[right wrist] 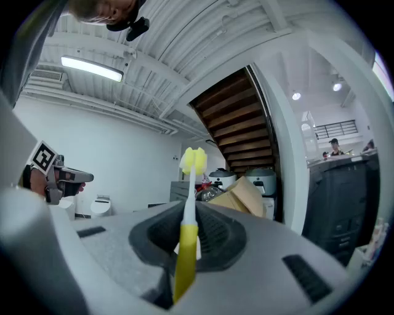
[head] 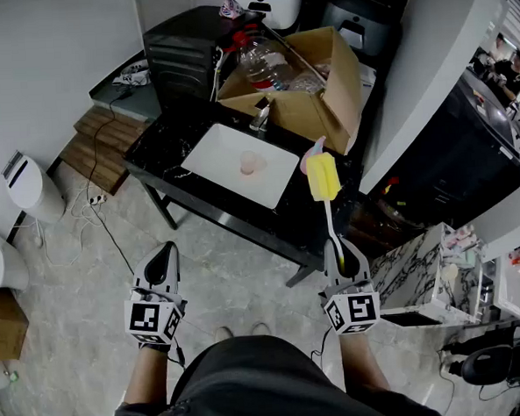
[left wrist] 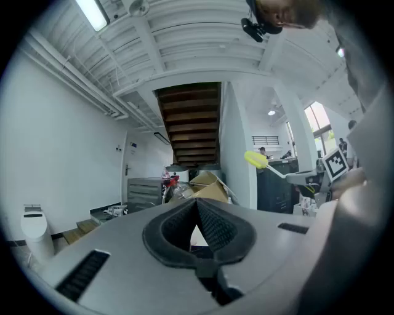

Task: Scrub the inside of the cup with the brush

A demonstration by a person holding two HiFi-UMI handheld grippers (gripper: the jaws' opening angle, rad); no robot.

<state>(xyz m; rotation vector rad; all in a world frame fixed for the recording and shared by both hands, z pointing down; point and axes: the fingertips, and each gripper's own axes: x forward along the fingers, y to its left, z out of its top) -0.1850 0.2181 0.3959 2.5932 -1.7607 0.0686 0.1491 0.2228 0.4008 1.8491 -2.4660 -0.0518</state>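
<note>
While the right gripper clamps the brush handle, left gripper closed empty, cup well ahead in white basin.

A black table was seen in the head view, standing on a pale marbled floor. A white rectangular basin was held in the tabletop, and a small pink cup was stood upright inside it, near the middle. A metal tap was set at the basin's far edge. Just behind it an open cardboard box was placed on the table. On the floor to the left, a loose cable was laid near wooden steps.
</note>
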